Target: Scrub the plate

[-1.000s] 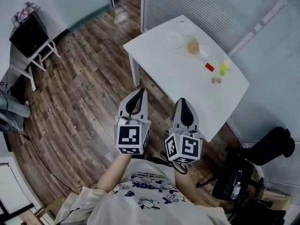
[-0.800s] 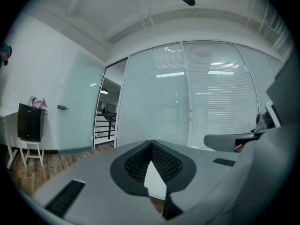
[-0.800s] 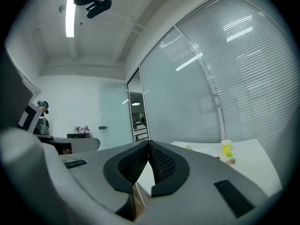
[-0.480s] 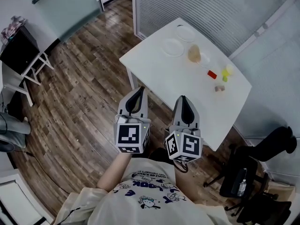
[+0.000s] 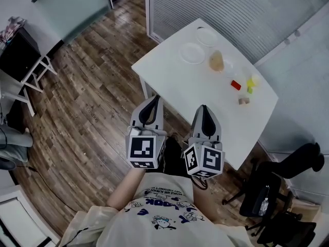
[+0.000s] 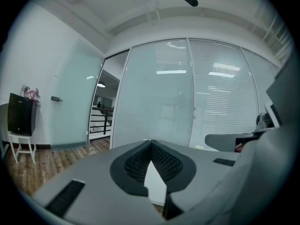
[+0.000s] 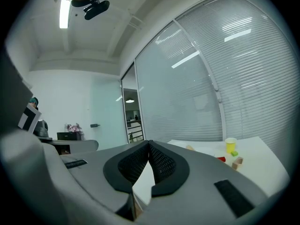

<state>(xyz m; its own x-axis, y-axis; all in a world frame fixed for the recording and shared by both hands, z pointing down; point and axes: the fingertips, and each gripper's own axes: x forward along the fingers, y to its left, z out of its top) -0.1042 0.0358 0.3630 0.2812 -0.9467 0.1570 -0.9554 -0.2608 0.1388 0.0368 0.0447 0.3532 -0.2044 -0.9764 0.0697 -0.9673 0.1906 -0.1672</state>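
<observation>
Holding the left gripper (image 5: pixel 153 102) out in front of the chest, pointing forward over the wood floor (image 5: pixel 87 107) toward the near corner of the white table (image 5: pixel 205 94), with jaws pressed together on nothing. Holding the right gripper (image 5: pixel 203 111) just beside it, roughly parallel, tip overlapping the table's near edge in the head view, likewise pinching nothing, jaws closed tip to tip. Showing the plate (image 5: pixel 193 53) lying at the far end of the table, well apart from both grippers, near a second plate (image 5: pixel 206 36) and close to a tan lump (image 5: pixel 216 60) too small to identify. Hiding both hands beneath the marker cubes. Cropping the shirt (image 5: pixel 164 215) at the bottom edge.
</observation>
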